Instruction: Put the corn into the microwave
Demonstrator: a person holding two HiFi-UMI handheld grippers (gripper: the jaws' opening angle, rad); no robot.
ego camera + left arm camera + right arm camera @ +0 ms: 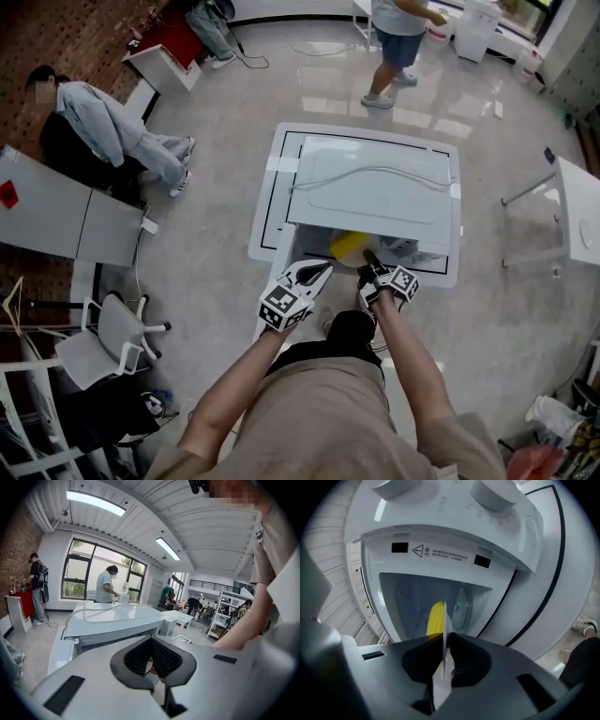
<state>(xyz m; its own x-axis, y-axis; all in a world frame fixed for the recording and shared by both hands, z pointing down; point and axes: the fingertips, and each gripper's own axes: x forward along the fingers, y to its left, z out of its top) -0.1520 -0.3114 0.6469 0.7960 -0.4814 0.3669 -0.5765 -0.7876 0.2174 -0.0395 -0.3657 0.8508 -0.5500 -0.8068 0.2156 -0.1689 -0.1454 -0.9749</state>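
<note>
The yellow corn (436, 618) lies on a thin plate (444, 616) that I see edge-on, at the mouth of the open white microwave (440, 550). My right gripper (444, 637) is shut on the plate's near rim. From the head view, the yellow load (345, 246) sits at the microwave's (375, 187) front, with the right gripper (367, 258) just behind it. My left gripper (323, 270) hovers close on the left, jaws together and holding nothing. In the left gripper view, the left gripper (151, 641) points past the microwave's (112, 620) side.
The microwave stands on a low white table (267, 211) with a black border line; a cable (366, 173) lies on its top. A seated person (112, 131) and an office chair (112, 337) are at left, a standing person (398, 47) behind, another white table (577, 211) at right.
</note>
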